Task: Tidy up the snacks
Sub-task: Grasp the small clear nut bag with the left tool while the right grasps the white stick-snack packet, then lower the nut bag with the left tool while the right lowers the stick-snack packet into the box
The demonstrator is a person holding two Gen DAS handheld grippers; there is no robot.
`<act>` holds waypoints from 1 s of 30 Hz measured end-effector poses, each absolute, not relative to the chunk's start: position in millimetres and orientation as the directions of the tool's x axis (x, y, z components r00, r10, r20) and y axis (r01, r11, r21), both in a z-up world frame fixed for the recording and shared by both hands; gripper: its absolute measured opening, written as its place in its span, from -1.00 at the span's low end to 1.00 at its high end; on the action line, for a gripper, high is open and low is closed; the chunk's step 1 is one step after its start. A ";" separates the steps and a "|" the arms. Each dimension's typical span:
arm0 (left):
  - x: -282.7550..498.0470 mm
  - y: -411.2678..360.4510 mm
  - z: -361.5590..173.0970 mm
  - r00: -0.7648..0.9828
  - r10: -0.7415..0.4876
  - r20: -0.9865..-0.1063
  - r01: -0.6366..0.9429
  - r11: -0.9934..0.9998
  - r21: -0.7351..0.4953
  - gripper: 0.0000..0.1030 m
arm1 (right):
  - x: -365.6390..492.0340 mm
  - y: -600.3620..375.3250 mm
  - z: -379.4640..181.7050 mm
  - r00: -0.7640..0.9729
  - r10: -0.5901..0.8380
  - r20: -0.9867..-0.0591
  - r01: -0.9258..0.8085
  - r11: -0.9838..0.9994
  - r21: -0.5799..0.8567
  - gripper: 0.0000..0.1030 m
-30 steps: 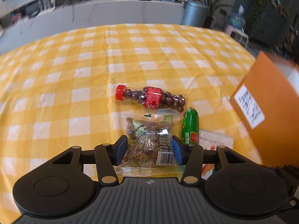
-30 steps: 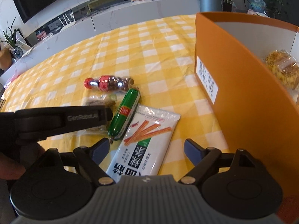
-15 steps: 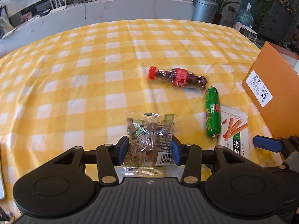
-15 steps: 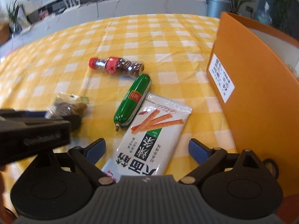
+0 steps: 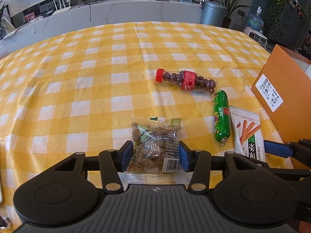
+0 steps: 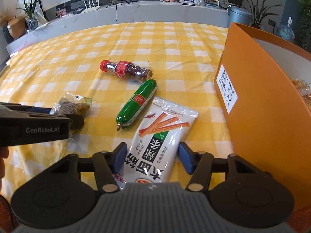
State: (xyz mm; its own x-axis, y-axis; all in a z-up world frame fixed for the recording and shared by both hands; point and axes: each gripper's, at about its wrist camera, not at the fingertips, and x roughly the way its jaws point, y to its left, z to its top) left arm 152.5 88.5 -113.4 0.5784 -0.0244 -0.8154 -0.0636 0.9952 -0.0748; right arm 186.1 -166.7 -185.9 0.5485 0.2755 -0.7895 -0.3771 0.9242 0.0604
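My left gripper [image 5: 155, 156] is shut on a clear packet of brown snacks [image 5: 155, 145], held above the yellow checked tablecloth [image 5: 97, 81]; the packet also shows in the right wrist view [image 6: 72, 105]. My right gripper [image 6: 152, 158] is open, its fingers either side of a white snack-stick pouch [image 6: 161, 136] that lies flat on the cloth, not pinched. A green sausage [image 6: 137, 103] and a small bottle of chocolate balls [image 6: 126, 72] lie beyond it. An orange box [image 6: 268, 101] stands at the right.
A wrapped snack [image 6: 301, 89] lies inside the orange box. A white counter [image 5: 116, 9] with a router, snack bags and a grey bin [image 5: 212, 13] runs behind the table. The left gripper body [image 6: 33, 126] reaches in at the right wrist view's left.
My left gripper has pulled back and left with the packet. My right gripper has moved forward over the white pouch and its fingers have narrowed around it.
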 end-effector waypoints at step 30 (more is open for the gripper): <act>98.7 27.7 11.5 0.803 -0.087 -0.590 0.013 0.992 -0.128 0.01 | 126.2 -245.7 -70.6 0.755 0.460 -0.467 -0.457 0.880 0.127 -0.01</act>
State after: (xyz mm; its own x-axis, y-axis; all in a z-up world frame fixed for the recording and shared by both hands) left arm 98.7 27.7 11.5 0.8029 -0.0869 -0.5897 0.0132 0.9917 -0.1282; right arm 126.2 -245.7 -70.6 0.7554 0.4597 -0.4670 -0.4571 0.8803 0.1272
